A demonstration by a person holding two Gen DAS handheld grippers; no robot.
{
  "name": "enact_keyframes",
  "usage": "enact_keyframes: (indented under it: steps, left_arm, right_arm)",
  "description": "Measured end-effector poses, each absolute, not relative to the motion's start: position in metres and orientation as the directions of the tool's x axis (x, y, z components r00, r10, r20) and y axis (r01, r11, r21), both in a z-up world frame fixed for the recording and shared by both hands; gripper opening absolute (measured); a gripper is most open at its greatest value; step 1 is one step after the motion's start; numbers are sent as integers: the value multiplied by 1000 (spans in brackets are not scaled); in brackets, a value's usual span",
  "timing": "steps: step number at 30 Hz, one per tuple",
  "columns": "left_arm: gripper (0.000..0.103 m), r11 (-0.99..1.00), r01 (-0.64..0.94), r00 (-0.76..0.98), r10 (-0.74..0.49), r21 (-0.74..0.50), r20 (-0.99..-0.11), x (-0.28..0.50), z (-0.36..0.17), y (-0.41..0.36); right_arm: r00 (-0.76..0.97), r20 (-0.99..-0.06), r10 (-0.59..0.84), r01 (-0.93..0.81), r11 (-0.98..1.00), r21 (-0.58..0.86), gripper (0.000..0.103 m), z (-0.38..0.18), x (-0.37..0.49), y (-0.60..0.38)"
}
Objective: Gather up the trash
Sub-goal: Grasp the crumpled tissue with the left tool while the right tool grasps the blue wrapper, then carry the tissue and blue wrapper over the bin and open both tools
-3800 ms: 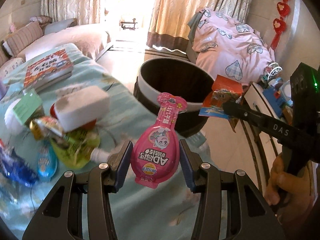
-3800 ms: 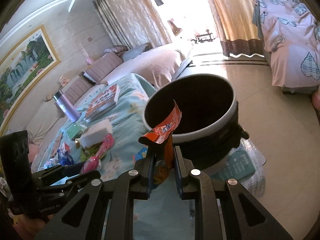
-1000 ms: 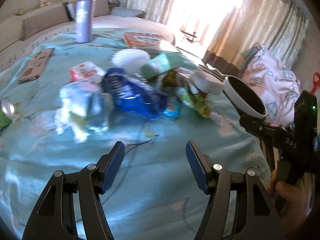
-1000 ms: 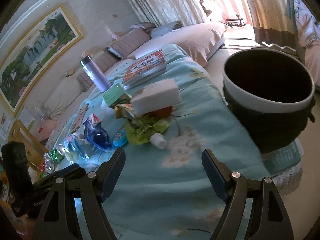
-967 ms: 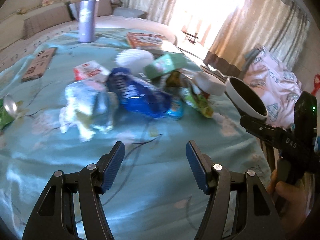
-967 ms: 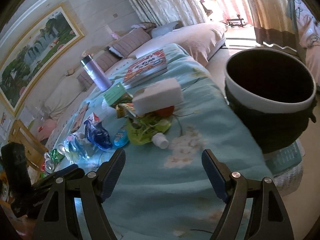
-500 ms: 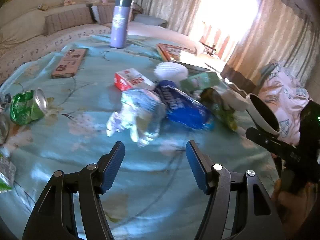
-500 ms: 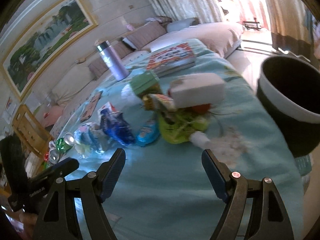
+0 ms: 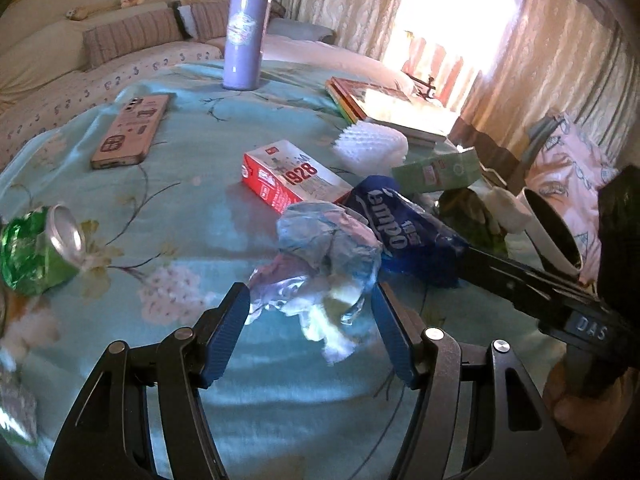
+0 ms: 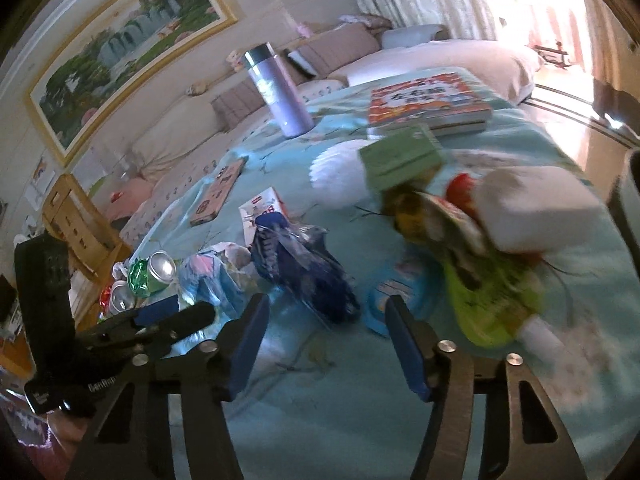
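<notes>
most of the trash is still uncollected on the teal tablecloth [image 9: 168,184]. the left gripper [image 9: 310,322] has just been closing, jaws still spread around a crumpled clear wrapper [image 9: 326,256], seemingly not yet pinching. the right gripper [image 10: 324,336], also closing and empty, nears the dark blue tempo packet [image 10: 304,268], whose long axis slants away from it.

Left gripper [image 9: 310,316] jaws closing around crumpled plastic wrapper [image 9: 324,260], contact unclear.
</notes>
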State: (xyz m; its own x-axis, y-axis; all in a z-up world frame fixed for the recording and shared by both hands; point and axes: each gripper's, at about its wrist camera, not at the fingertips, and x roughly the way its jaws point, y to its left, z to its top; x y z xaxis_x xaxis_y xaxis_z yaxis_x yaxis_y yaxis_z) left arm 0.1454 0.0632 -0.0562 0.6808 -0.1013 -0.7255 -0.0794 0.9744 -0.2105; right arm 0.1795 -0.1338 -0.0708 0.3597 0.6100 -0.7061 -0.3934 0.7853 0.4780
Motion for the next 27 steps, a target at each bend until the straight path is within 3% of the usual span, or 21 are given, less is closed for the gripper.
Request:
enact_keyframes:
  steps: [1, 2, 3, 5, 11, 27]
  left_arm:
    - [52, 974, -72, 678, -109, -214, -727, 147, -58, 63]
    - [39, 974, -65, 676, -118, -218, -727, 148, -59, 62]
    - [21, 973, -62, 670, -125, -223, -731, 150, -61, 62]
    - [8, 970, -59, 661, -138, -234, -738, 152, -63, 61]
    - [5, 968, -34, 678, -161, -250, -717, 143, -55, 51]
    - [5, 951, 186, 675, -306, -246, -671, 140, -20, -44]
  right_arm:
    - [349, -708, 614, -399, 781, 481, 57, -73, 183, -128]
    - [342, -710, 616, -402, 779, 482, 51, -76, 185, -125]
    - [331, -715, 616, -407, 777, 481, 39, -78, 187, -121]
    - [309, -724, 616, -414, 773, 481, 24, -83, 189, -114]
    - [319, -705, 633, -417, 762, 496, 18, -77, 176, -124]
    - [506, -660, 555, -260, 828, 497, 17, -44, 151, -246]
